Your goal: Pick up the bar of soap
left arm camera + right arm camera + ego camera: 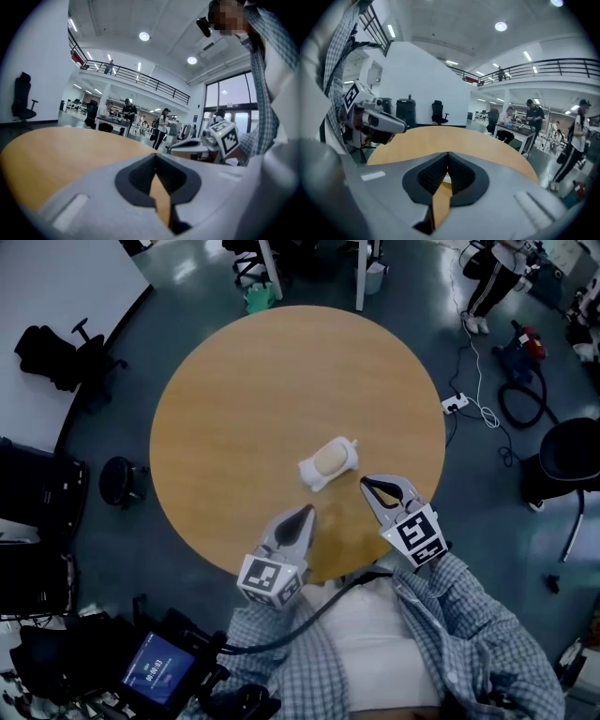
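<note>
Overhead first: bar of soap [329, 459], beige oval, sits in white dish [312, 477], just off centre of table [234, 399] toward 4 o'clock. Left gripper [308, 510] near soap's 7 o'clock, right gripper [365, 481] close at 4 o'clock.
Left gripper view: jaws pinched together, nothing between.
Right gripper view: same, tips meeting, empty.
Soap probably light, stiff, slick; best pinched across narrow flanks, above dish rim.

Round wooden table [244, 390] on grey floor [127, 432], black office chair [64, 356] nearby.
</note>
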Action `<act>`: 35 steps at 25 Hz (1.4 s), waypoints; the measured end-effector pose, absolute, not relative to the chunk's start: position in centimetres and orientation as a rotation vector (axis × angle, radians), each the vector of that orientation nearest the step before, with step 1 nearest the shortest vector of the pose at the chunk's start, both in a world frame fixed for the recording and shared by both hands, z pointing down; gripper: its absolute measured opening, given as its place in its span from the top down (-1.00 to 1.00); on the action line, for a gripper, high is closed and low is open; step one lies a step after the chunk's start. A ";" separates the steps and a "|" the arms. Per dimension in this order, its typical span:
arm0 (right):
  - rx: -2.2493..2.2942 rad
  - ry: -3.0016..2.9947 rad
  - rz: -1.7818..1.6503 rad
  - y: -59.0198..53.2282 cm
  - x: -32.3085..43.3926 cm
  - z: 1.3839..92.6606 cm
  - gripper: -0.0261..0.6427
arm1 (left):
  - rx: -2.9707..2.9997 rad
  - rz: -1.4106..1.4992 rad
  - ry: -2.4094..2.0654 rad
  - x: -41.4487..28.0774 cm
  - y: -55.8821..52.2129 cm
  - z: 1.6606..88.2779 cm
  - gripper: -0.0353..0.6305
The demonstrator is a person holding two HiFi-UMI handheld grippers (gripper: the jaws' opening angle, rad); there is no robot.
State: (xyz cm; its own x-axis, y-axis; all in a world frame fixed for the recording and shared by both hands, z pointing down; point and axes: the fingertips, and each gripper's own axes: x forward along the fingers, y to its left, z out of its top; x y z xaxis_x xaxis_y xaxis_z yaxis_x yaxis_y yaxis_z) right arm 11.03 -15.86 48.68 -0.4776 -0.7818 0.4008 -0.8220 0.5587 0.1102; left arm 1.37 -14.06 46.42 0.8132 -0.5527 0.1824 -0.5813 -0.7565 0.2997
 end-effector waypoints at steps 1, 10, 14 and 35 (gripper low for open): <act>1.239 -2.375 0.106 -16.5 10.8 49.1 0.91 | 2.654 0.116 -0.870 1.4 -14.3 46.4 0.90; 0.522 -2.106 -0.171 -20.5 8.4 54.4 0.52 | 2.625 0.077 -0.995 0.9 -15.3 46.3 0.90; 0.261 -1.967 -0.201 -21.5 7.5 57.0 0.25 | 2.597 0.068 -1.073 -0.1 -15.4 46.1 0.90; -0.210 -1.501 -0.138 -23.9 5.9 64.1 0.11 | 2.466 0.053 -1.278 -4.5 -14.2 46.7 0.90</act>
State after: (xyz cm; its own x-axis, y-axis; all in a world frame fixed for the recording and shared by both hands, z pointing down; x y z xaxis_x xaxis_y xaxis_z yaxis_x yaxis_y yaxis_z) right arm 5.91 -23.95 64.15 0.0667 0.0386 0.9970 0.2202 0.9741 -0.0525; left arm -4.55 -14.21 46.68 0.5896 -0.7834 0.1966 -0.7970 -0.5248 0.2988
